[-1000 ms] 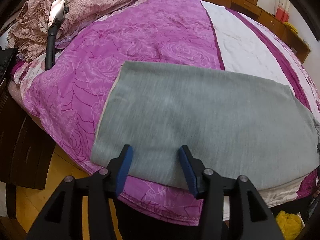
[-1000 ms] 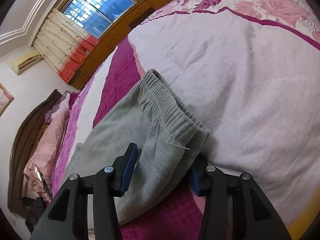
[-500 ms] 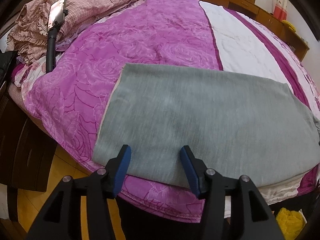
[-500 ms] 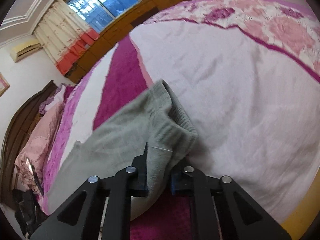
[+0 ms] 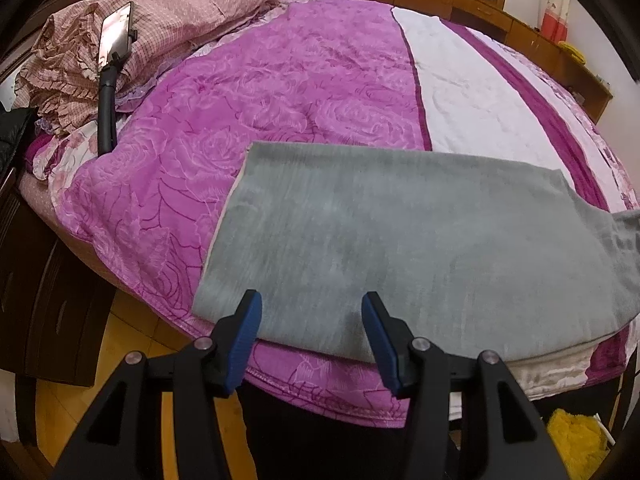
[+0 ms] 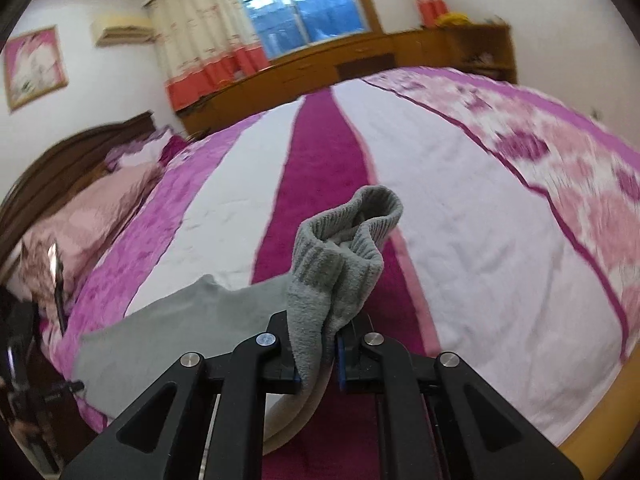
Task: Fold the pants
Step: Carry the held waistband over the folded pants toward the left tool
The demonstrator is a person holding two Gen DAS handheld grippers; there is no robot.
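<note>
Grey fleece pants (image 5: 400, 248) lie flat across the near edge of a bed spread with a magenta rose-patterned quilt (image 5: 280, 92). The left tongs (image 5: 312, 334) stand spread wide, blue pads either side of the pants' near hem, gripping nothing. The right tongs (image 6: 318, 354) are clenched on the ribbed waistband (image 6: 352, 240), bunched and raised off the bed. Beyond lies broad bare quilt; a phone on a black stalk (image 5: 114, 36) stands well apart by the pillows.
</note>
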